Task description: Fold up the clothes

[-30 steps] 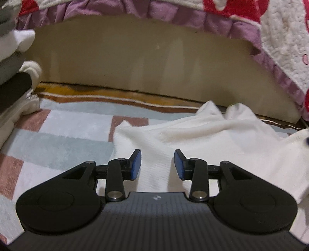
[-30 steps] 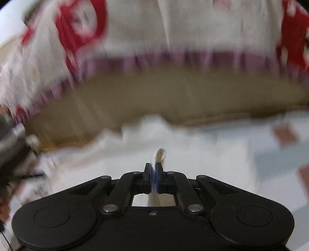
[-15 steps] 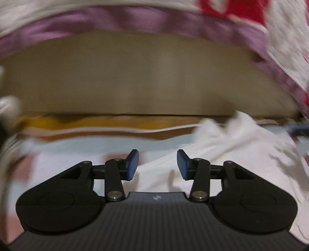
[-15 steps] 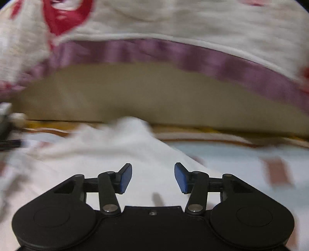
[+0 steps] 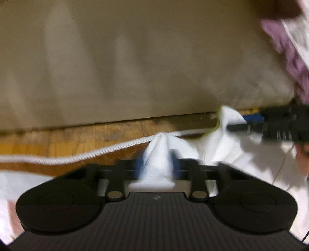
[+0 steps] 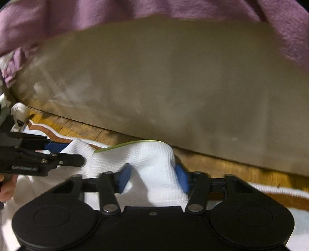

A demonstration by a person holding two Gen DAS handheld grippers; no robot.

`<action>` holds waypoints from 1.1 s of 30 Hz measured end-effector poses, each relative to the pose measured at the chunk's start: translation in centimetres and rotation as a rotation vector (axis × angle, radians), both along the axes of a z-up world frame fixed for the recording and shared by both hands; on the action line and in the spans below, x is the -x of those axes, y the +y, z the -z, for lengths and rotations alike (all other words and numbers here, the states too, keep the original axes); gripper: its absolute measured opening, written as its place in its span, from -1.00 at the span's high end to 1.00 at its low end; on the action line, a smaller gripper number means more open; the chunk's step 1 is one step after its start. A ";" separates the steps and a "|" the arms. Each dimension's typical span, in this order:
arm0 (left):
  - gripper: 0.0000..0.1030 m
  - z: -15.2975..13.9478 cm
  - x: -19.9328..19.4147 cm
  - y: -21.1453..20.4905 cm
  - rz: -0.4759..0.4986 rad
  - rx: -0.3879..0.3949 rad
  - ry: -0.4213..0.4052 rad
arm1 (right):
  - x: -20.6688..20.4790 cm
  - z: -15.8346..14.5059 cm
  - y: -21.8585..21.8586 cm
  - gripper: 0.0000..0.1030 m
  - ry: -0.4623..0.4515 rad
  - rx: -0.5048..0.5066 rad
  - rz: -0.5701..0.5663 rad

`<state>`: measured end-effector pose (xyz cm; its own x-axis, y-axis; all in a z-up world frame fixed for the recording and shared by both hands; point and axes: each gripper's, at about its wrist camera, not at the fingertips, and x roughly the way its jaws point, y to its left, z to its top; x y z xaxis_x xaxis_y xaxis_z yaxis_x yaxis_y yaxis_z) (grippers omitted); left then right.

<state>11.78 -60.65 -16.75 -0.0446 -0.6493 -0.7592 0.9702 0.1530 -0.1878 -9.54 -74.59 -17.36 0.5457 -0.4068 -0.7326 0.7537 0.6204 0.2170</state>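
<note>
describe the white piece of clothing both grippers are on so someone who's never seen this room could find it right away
Start at the big tan panel under the purple blanket fringe; at its foot runs a strip of wooden floor. There lies the white ribbed knit garment, bunched between the left gripper and right gripper. Unlike the white-edged rug beside it, it has a thin lime-green trim.

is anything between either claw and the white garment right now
Nothing visible. The left claw and right claw each already have a bunch of the white garment between their blue pads, near its far edge beside the wood floor.
</note>
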 end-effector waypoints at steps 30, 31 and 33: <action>0.81 0.1 11.2 27.6 0.114 0.332 0.204 | 8.5 -5.9 23.7 0.33 0.030 0.035 -0.073; 0.81 0.0 11.1 27.7 0.108 0.337 0.206 | 8.5 -6.7 23.8 0.27 -0.031 0.043 -0.038; 0.81 -0.2 11.4 27.8 0.119 0.336 0.192 | 7.5 -7.8 23.2 0.20 -0.131 0.043 -0.017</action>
<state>0.37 -32.82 -16.56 -0.2548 -0.8417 -0.4760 0.9197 -0.0589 -0.3882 -17.06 -51.35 -9.57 0.6425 -0.4264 -0.6367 0.7102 0.6435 0.2857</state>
